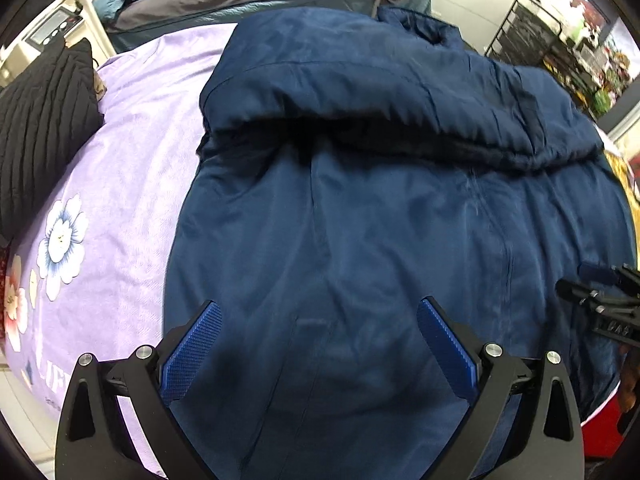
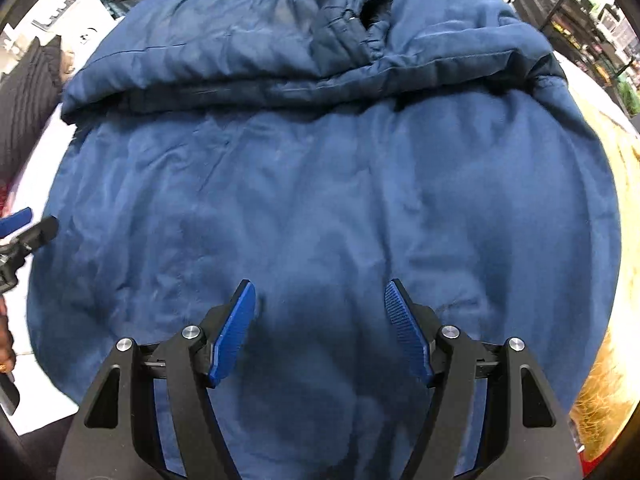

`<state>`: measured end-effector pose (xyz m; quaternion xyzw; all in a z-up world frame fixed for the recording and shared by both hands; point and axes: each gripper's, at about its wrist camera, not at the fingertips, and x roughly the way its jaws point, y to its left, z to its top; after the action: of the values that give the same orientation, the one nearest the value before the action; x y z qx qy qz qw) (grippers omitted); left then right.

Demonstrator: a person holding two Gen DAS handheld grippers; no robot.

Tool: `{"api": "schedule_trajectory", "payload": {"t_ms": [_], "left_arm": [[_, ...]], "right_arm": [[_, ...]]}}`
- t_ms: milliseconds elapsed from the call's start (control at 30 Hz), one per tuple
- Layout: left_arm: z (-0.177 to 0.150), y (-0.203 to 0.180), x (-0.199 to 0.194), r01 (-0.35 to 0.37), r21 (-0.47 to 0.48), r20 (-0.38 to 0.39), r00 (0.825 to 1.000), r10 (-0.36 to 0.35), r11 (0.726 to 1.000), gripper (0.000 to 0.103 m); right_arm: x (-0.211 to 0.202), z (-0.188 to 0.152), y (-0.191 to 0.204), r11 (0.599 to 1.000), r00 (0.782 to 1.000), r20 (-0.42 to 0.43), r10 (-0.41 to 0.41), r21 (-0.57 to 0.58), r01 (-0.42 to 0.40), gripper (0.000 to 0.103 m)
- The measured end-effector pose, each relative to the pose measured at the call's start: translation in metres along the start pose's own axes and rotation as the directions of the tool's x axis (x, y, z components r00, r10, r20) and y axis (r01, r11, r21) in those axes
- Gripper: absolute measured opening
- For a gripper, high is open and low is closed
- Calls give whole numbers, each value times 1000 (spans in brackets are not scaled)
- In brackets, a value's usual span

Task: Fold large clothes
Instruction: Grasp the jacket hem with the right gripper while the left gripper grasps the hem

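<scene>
Navy jacket (image 1: 360, 208) spread on the bed (image 1: 132, 184), far part folded over — left gripper (image 1: 320, 344) and right gripper (image 2: 320, 328) above it, fingers spread, empty.

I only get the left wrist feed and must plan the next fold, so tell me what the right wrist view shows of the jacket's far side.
Observer: The navy jacket has a sleeve lying across its folded-over top, with the elastic cuff open toward the camera.
Operator: Report the right gripper's state.
Observer: The right gripper is open above the jacket's near part, holding nothing.
Operator: Say what lies beyond the jacket's right edge.
Observer: A golden-yellow fabric lies along that edge, running down the right side of the view.
Operator: Confirm my gripper from there.
Observer: The left gripper pokes in at the left edge, near the jacket's border; its jaws cannot be judged from there.
</scene>
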<state>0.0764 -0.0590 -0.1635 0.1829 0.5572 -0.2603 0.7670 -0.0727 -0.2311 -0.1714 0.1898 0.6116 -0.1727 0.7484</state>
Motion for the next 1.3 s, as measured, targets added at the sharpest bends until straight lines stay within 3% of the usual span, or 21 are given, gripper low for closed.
{"api": "schedule_trajectory", "payload": {"t_ms": [233, 367, 433, 600, 833, 933, 1167, 1300], "left_arm": [[-18, 25, -17, -35, 21, 62, 998, 34, 999, 96], [-33, 45, -19, 6, 21, 55, 998, -7, 1000, 96], [-42, 54, -16, 42, 11, 29, 999, -42, 999, 96], [-60, 71, -15, -20, -9, -23, 1000, 20, 1000, 96], [-79, 107, -11, 15, -80, -111, 994, -24, 997, 96], [-82, 125, -14, 12, -119, -105, 994, -25, 993, 96], [-87, 140, -17, 116, -175, -82, 988, -131, 978, 94], [-97, 130, -9, 161, -177, -105, 978, -182, 971, 89]], "right_arm": [[-22, -32, -13, 1000, 996, 89, 17, 15, -18, 68], [-37, -50, -32, 1000, 990, 137, 20, -19, -18, 68], [-40, -52, -40, 999, 992, 129, 9, -39, -4, 68], [-40, -80, -76, 996, 999, 9, 44, 74, -45, 68], [-58, -116, -108, 985, 999, 38, 33, 166, -39, 68], [-66, -123, -117, 983, 999, 42, 31, 182, -38, 68], [-91, -123, -147, 955, 992, 122, 30, 289, -65, 68], [-107, -124, -158, 953, 986, 162, -23, 303, -27, 68]]}}
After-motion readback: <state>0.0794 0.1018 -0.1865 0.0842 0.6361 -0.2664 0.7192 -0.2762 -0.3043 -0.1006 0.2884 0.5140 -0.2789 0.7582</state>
